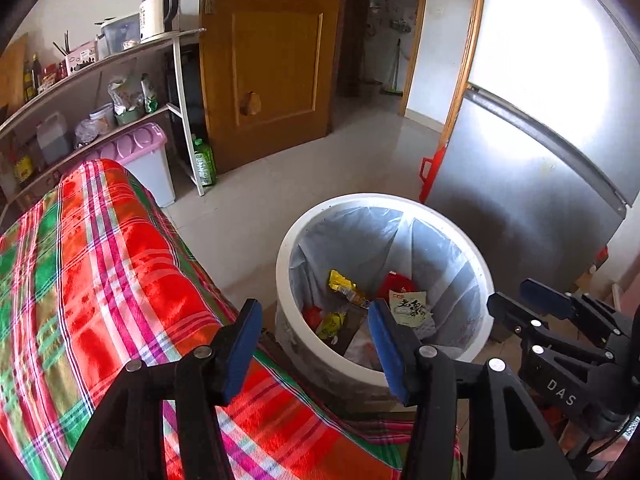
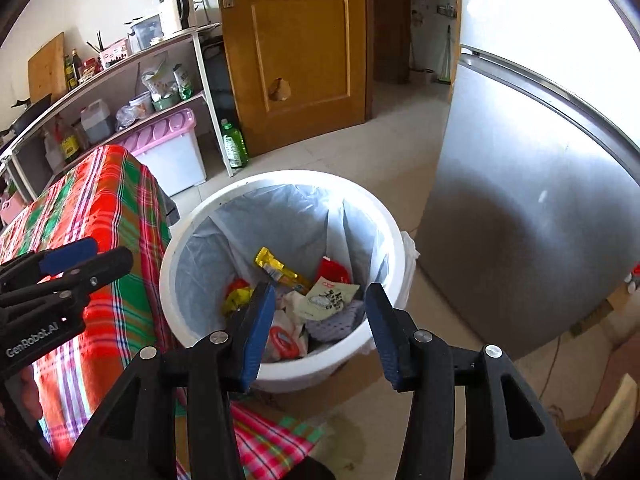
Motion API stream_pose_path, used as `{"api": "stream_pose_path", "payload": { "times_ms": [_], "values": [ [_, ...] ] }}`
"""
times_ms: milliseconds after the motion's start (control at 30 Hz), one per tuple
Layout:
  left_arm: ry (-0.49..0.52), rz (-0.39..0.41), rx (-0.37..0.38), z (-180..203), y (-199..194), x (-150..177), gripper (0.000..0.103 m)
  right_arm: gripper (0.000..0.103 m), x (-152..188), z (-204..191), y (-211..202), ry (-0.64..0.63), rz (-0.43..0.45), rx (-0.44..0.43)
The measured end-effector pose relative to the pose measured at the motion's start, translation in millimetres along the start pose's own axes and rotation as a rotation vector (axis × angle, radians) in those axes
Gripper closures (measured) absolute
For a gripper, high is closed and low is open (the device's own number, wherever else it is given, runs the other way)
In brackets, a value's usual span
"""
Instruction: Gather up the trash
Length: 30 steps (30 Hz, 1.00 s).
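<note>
Both the left tool (image 1: 314, 344) and right tool (image 2: 320, 330) stand apart and empty over the bin (image 2: 192, 220), where light, crinkly wrappers (image 2: 326, 298) (slippery film, best pinched at an edge) lie.

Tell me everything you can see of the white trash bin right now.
The white trash bin is round, plastic-looking and upright on the tiled floor, between the plaid-covered table and the refrigerator. A pale translucent liner lines its inside. At the bottom lie wrappers: yellow, red and a beige printed packet. Nothing grips it.
</note>
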<state>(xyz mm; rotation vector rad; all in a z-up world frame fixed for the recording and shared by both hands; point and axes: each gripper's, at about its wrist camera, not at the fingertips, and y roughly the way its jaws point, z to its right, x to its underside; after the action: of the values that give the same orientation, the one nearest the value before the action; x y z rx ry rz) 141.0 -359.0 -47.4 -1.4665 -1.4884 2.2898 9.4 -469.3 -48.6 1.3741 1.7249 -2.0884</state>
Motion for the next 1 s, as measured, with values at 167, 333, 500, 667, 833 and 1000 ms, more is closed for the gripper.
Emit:
{"api": "stream_pose_path", "payload": {
  "times_ms": [167, 333, 500, 667, 833, 1000],
  "values": [
    [0.002, 0.027, -0.006, 1.8, -12.9, 9.9, 0.048, 0.055, 11.0, -2.8, -13.3, 0.007, 0.023, 0.006],
    [0.012, 0.045, -0.036, 6.6, -19.7, 15.6, 0.048, 0.055, 14.8, -7.5, -18.4, -0.004, 0.031, 0.018],
    [0.016, 0.047, -0.044, 8.2, -21.6, 17.7, 0.048, 0.055, 15.6, -9.0, -22.8, 0.001, 0.044, 0.015],
    [0.016, 0.044, -0.062, 7.1, -22.3, 19.0, 0.048, 0.055, 16.6, -9.0, -25.3, 0.005, 0.05, 0.018],
    [0.005, 0.055, -0.059, 4.9, -26.1, 20.0, 0.048, 0.055, 17.4, -9.3, -25.5, 0.006, 0.052, 0.018],
    [0.001, 0.062, -0.053, 3.9, -28.2, 20.8, 0.048, 0.055, 18.3, -10.6, -25.4, 0.003, 0.052, 0.016]
  ]
}}
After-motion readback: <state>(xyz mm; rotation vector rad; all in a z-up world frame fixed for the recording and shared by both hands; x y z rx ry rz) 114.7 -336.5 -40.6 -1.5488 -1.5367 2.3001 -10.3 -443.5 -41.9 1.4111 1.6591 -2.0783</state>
